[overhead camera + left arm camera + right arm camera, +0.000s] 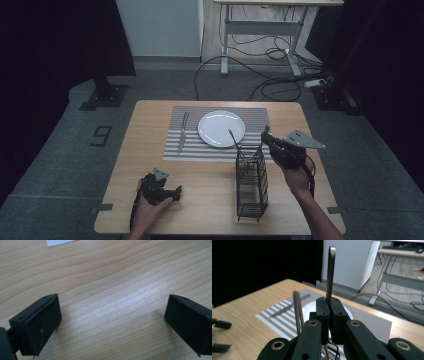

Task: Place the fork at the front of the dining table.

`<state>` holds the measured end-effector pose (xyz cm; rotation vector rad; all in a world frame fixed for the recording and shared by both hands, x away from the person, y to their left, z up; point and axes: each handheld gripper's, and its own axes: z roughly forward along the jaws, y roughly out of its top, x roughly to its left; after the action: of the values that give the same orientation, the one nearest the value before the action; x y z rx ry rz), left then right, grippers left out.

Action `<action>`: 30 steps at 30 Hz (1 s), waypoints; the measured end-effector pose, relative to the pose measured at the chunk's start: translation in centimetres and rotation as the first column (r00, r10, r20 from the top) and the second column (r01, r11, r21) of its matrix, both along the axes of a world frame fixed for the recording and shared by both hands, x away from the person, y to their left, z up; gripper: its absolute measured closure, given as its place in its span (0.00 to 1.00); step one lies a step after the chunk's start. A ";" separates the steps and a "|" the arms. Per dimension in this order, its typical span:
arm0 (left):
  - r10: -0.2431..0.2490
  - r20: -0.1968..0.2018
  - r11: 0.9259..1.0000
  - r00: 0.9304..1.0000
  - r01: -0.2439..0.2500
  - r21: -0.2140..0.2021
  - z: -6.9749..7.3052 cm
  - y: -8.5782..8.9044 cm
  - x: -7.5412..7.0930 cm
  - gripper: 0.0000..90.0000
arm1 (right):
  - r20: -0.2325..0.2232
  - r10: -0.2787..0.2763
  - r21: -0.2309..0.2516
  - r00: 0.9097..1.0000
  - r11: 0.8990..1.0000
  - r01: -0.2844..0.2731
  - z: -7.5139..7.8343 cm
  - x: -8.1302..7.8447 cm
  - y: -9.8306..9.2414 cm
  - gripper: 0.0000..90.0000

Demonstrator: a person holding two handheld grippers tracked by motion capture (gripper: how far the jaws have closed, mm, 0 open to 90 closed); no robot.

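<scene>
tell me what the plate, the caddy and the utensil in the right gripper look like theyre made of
Plate: looks like glazed white ceramic, since it shines under the light. Caddy: thin dark wire, probably coated metal, with an open see-through grid. Utensil handle clamped in the right gripper: dull grey brushed metal, likely steel.
</scene>
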<state>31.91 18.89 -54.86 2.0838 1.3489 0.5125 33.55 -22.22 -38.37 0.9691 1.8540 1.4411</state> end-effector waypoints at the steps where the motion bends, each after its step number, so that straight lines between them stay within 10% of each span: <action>1: 0.000 -0.002 1.000 1.000 0.000 0.001 0.0 0.0 0.0 0.01 | 0.008 0.002 0.008 1.000 1.000 -0.002 0.3 -0.1 -0.1 0.96; 30: 0.002 -0.002 1.000 1.000 -0.002 0.000 0.0 0.0 0.0 0.01 | 0.109 -0.098 0.130 0.989 0.988 0.084 5.1 -1.6 -4.5 0.96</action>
<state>31.86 18.88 -54.85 2.0839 1.3520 0.5110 31.98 -26.76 -33.23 0.9954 1.6323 1.5388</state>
